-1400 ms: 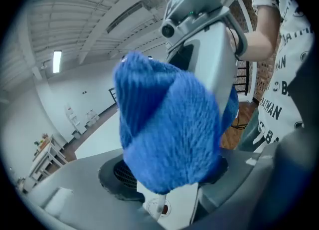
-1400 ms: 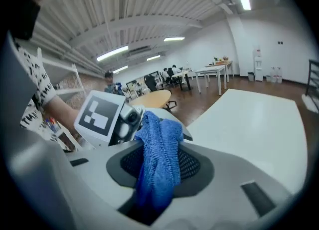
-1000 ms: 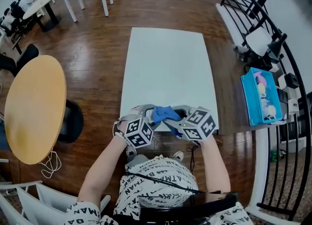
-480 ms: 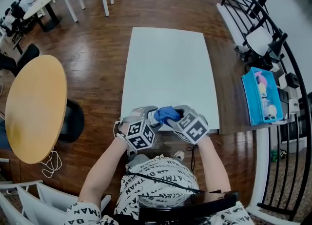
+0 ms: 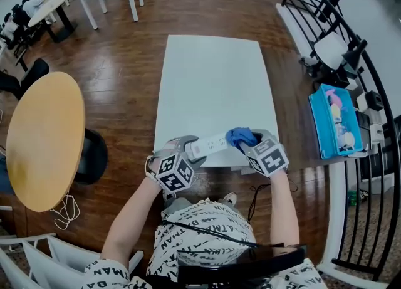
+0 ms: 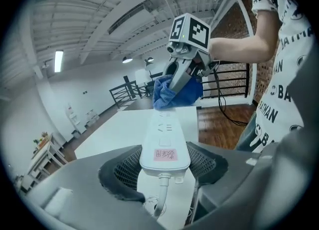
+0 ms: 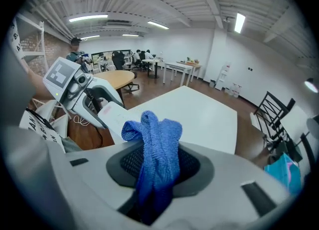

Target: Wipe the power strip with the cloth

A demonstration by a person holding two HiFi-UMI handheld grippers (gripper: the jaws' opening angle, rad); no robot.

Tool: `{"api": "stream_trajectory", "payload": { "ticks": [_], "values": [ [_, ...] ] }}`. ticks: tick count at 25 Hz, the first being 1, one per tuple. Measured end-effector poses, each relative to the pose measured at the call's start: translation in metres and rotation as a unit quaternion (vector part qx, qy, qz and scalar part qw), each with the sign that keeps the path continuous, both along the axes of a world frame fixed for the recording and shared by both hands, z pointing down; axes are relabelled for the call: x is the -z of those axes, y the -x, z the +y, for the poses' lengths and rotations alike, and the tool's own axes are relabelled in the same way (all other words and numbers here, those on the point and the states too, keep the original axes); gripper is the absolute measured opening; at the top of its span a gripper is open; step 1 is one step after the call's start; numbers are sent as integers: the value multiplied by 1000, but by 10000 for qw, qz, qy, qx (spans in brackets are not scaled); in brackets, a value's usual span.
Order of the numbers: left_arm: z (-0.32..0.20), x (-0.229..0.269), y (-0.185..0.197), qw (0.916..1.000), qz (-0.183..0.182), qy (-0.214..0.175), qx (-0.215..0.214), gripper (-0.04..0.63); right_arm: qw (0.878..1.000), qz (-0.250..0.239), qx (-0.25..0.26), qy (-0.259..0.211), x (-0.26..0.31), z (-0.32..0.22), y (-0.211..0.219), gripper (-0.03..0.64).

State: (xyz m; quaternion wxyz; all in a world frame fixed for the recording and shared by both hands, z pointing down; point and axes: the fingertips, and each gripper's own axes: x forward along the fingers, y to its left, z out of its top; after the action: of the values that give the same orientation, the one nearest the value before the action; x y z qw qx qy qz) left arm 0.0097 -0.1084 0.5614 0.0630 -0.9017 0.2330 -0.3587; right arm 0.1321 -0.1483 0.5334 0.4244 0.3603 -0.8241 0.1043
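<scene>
Power strip (image 6: pixel 164 139), white and long, was held at its cord end by the left gripper (image 5: pixel 187 152), whose jaws were clamped on its two long sides. It stretched out over the near edge of the white table (image 5: pixel 213 74) toward the right gripper (image 5: pixel 248 143). No view showed whether it rested on the table or hung just above it. The blue cloth (image 7: pixel 157 144) was bunched and pinched between the right gripper's jaws, with a loose fold sticking out past them. In the left gripper view that fold lay against the far end of the strip.

The step in hand looked like a wiping pass along the top face. Doing it well would probably mean holding the left grip firm so the strip could not twist. The cloth's loose fold, not the hard jaw tips, should press flat on the plastic and be drawn the full length over the sockets.

A pink sticker near the cord end bore handwriting that was too small to read. The person's shirt showed repeated print reading in part "ATMAN". The cubes on the grippers carried only black-and-white square markers.
</scene>
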Motion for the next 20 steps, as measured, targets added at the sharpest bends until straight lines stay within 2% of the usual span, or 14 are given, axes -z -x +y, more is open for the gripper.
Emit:
{"api": "stream_trajectory", "payload": {
  "ticks": [7,10,14,17,20],
  "values": [
    [2,2,0,10000,92,19,-1,279,9978,247,-601,-112,-3,-12,-54,135],
    [-1,2,0,9998,166,63,68,279,9969,-93,-755,-186,4,-12,-58,135],
    [-11,4,7,9981,422,240,377,279,9939,-631,-854,-285,15,-5,-47,135],
    [-21,8,14,9963,533,247,635,279,9923,-1018,-690,-122,11,10,-23,135],
    [-31,12,17,9946,608,234,803,279,9919,-1180,-471,74,-1,23,5,135]
  ]
}}
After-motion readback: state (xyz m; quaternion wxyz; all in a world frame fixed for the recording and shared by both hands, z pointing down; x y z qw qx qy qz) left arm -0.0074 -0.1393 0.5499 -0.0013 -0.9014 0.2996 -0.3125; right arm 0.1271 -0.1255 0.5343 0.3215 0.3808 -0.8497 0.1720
